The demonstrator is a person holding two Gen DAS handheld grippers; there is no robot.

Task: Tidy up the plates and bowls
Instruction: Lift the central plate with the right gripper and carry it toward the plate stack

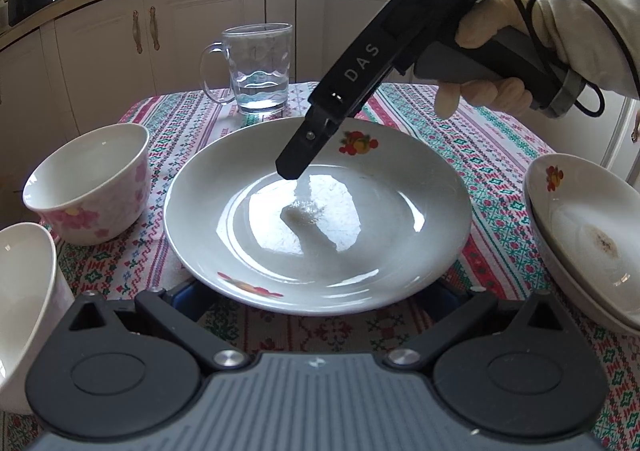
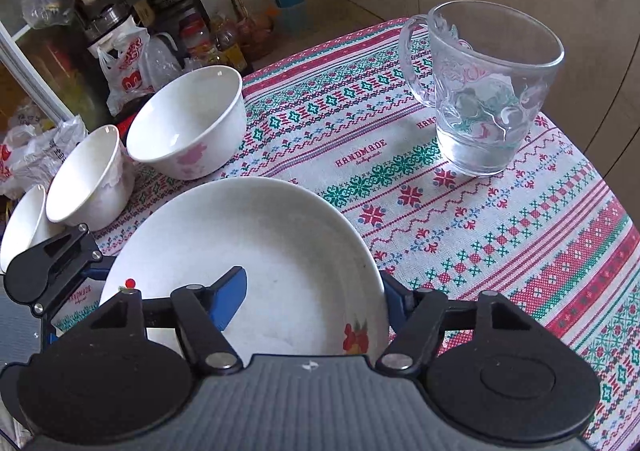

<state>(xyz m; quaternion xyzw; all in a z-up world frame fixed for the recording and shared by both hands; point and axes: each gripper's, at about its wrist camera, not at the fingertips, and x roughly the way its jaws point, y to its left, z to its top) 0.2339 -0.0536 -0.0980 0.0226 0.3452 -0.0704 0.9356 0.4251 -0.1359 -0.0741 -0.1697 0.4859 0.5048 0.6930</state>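
A white plate with fruit prints (image 1: pixel 316 227) lies on the patterned tablecloth, and it also shows in the right wrist view (image 2: pixel 256 263). My right gripper (image 2: pixel 312 299) straddles its far rim, one blue finger (image 2: pixel 228 299) over the inside and the other outside; it also shows in the left wrist view (image 1: pixel 296 167) above the plate. My left gripper (image 1: pixel 312 291) is wide open, with its fingers under the plate's near rim. A pink-flowered bowl (image 1: pixel 88 183) stands left, and it also shows in the right wrist view (image 2: pixel 188 123). Two stacked plates (image 1: pixel 584 235) sit right.
A glass mug (image 1: pixel 260 67) with a little water stands behind the plate, and it also shows in the right wrist view (image 2: pixel 488 87). Two more white bowls (image 2: pixel 88 179) stand at the table's left edge. Kitchen cabinets (image 1: pixel 152 31) lie beyond the table.
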